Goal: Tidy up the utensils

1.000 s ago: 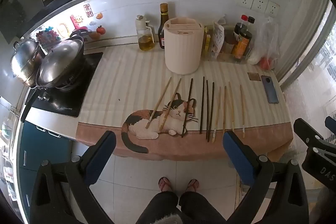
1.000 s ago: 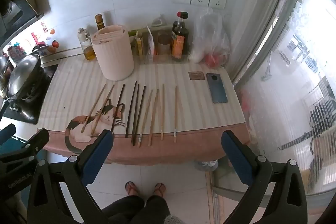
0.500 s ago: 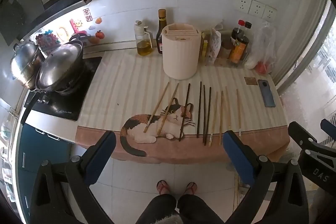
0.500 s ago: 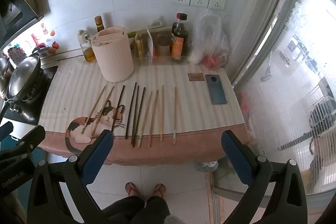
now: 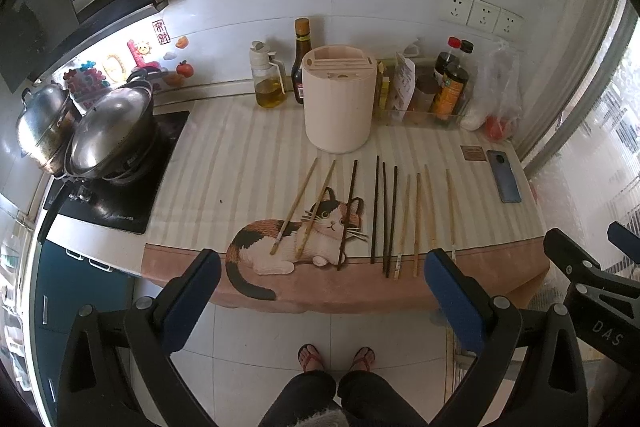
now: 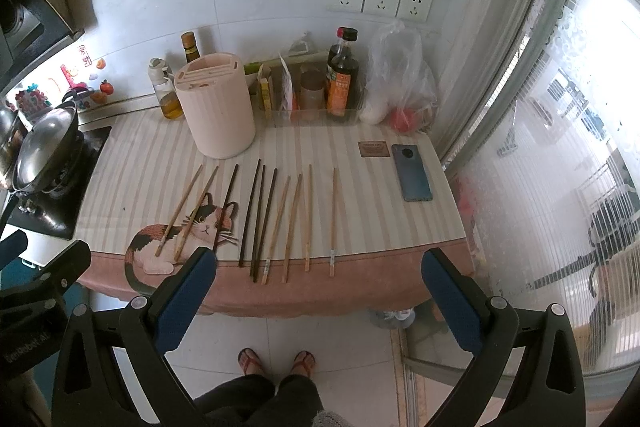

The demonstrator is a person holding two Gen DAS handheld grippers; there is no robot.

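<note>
A: Ten chopsticks (image 5: 376, 209) counted, lying in a row on the mat (image 5: 224, 163), just in front of the holder (image 5: 339, 98).

B: Grippers?

A: Left gripper (image 5: 322, 285) spread wide, grasping nothing. Right gripper (image 6: 320, 285) likewise. Both well short of the holder, off the mat.

B: Other items?

A: Phone (image 6: 412, 173) right of the holder.

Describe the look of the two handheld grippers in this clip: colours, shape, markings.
The left gripper and right gripper look alike: black plastic triangular frames with cut-outs and silver screws, each with two fingers faced with blue pads. White lettering shows on the bodies, only partly legible.
</note>
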